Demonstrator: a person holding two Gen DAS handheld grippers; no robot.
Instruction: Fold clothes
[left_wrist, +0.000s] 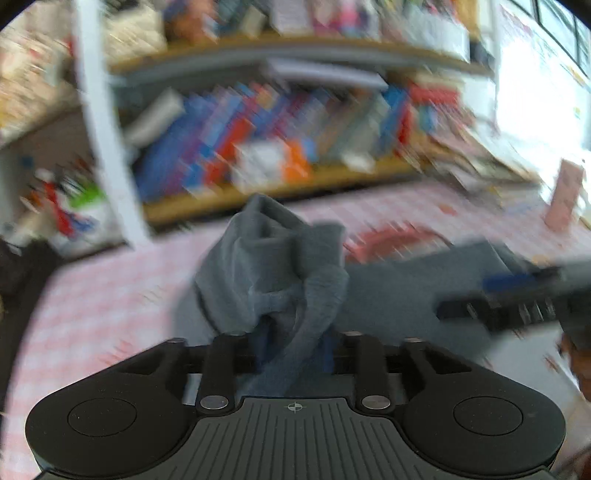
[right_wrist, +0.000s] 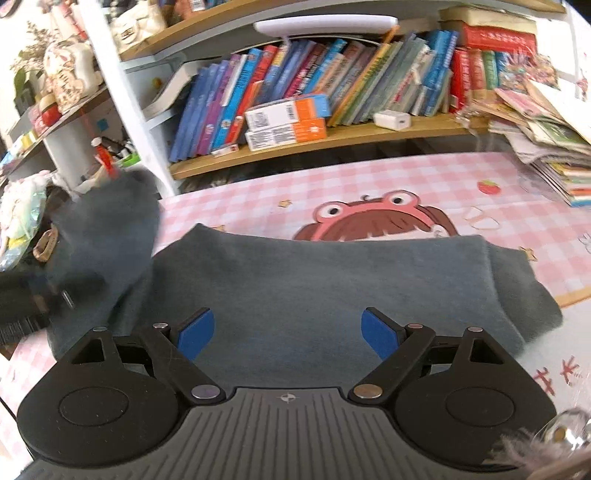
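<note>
A: The grey garment (right_wrist: 295, 295) lies spread on the pink checked surface (right_wrist: 424, 177), its long axis running left to right across the right wrist view, just below the cartoon print (right_wrist: 373, 218). Its right end drapes toward the near edge of the surface.

B: And the left end?

A: Lifted. The left tool (left_wrist: 291, 354) is clamped on a bunch of the cloth; a twisted rope of grey fabric runs straight down between its fingers, and the rest of that bunch stands up in front of its camera. That view is smeared, so I would only guess the held part is a sleeve or a corner.

B: The right tool?

A: The right tool (right_wrist: 288, 332) has its blue pads (right_wrist: 195, 332) well apart, with nothing between them. It hovers above the middle of the flat part, near the close edge.

B: So which way does the cloth lie from the held end?

A: To the right of the left tool; the flat body stretches away toward the right tool. A fold of that raised end would likely carry it rightward, across the long axis, over the flat part. The left hand has it already; the right is nearer the body and could pin it.

B: Background?

A: A bookshelf (right_wrist: 332, 136) behind, a stack of magazines (right_wrist: 546, 155) at the right.
</note>
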